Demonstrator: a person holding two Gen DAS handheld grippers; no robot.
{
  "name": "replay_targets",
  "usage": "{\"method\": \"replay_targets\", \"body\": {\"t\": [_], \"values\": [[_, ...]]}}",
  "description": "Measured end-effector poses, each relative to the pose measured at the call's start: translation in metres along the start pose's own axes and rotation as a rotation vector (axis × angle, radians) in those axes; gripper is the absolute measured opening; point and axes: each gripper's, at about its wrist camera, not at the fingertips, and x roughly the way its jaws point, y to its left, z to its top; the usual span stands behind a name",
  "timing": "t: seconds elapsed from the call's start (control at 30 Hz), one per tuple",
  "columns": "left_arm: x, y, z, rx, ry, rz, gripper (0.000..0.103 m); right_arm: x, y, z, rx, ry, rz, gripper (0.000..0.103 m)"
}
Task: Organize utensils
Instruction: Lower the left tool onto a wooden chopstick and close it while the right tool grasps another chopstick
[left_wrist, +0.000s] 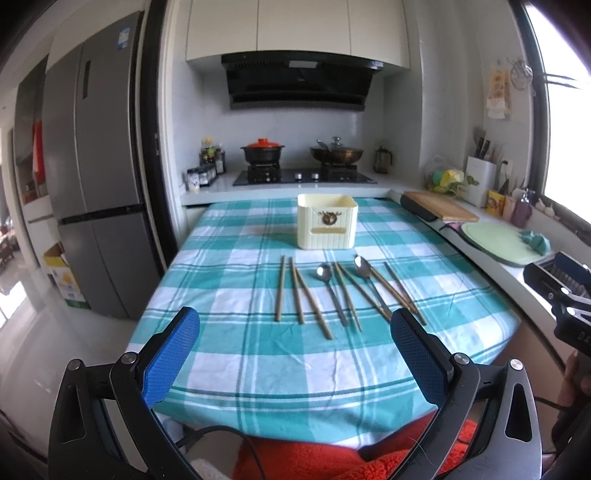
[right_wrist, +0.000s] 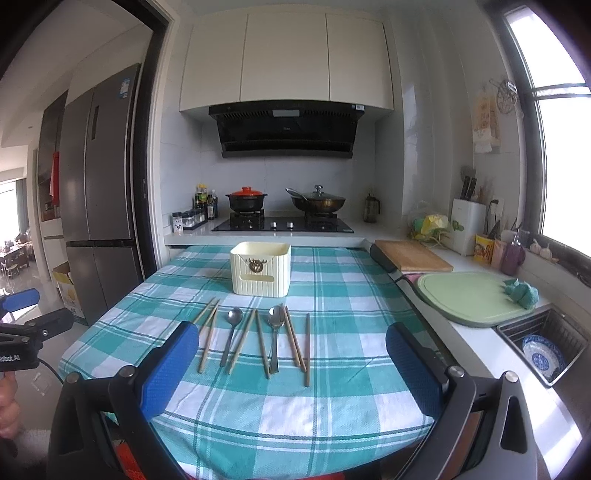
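Observation:
A cream utensil holder (left_wrist: 327, 221) (right_wrist: 260, 268) stands upright toward the far end of the checked table. In front of it lie several wooden chopsticks (left_wrist: 280, 288) (right_wrist: 306, 349) and two metal spoons (left_wrist: 324, 273) (right_wrist: 276, 317), spread in a loose row. My left gripper (left_wrist: 295, 332) is open above the near table edge, well short of the utensils. My right gripper (right_wrist: 293, 347) is open too, hovering above the near edge, with nothing between its blue pads (right_wrist: 166, 373).
The teal-and-white tablecloth (left_wrist: 258, 369) (right_wrist: 332, 406) covers the table. A stove with a red-lidded pot (left_wrist: 263, 149) and a wok (right_wrist: 318, 202) sits behind. On the right counter are a wooden board (right_wrist: 410, 255), a green board (right_wrist: 469, 297) and a sink with a bowl (right_wrist: 543, 356). A fridge (left_wrist: 92, 166) stands left.

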Motion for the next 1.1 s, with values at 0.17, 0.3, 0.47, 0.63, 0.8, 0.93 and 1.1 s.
{"method": "replay_targets", "body": {"t": [0.17,0.3,0.47,0.63,0.8,0.93,1.1], "values": [[0.023,0.001,0.000,0.006,0.062,-0.005,0.103,0.020,0.001,-0.001,-0.013,0.037,0.007,0.103],[0.050,0.009,0.001,-0.011,0.114,0.007,0.103,0.041,-0.001,-0.003,-0.006,0.082,0.021,0.103],[0.085,0.024,0.008,-0.015,0.128,0.036,0.103,0.067,-0.011,-0.005,0.004,0.127,0.041,0.103],[0.140,0.050,0.023,-0.047,0.184,0.025,0.103,0.109,-0.029,-0.008,-0.016,0.212,-0.001,0.103],[0.211,0.059,0.031,-0.012,0.293,-0.068,0.103,0.152,-0.047,-0.012,-0.010,0.299,-0.039,0.103],[0.269,0.054,0.030,0.046,0.389,-0.097,0.103,0.187,-0.055,-0.012,-0.028,0.370,-0.031,0.103],[0.327,0.059,0.029,0.011,0.490,-0.111,0.103,0.233,-0.056,-0.007,-0.087,0.436,-0.007,0.103]]}}
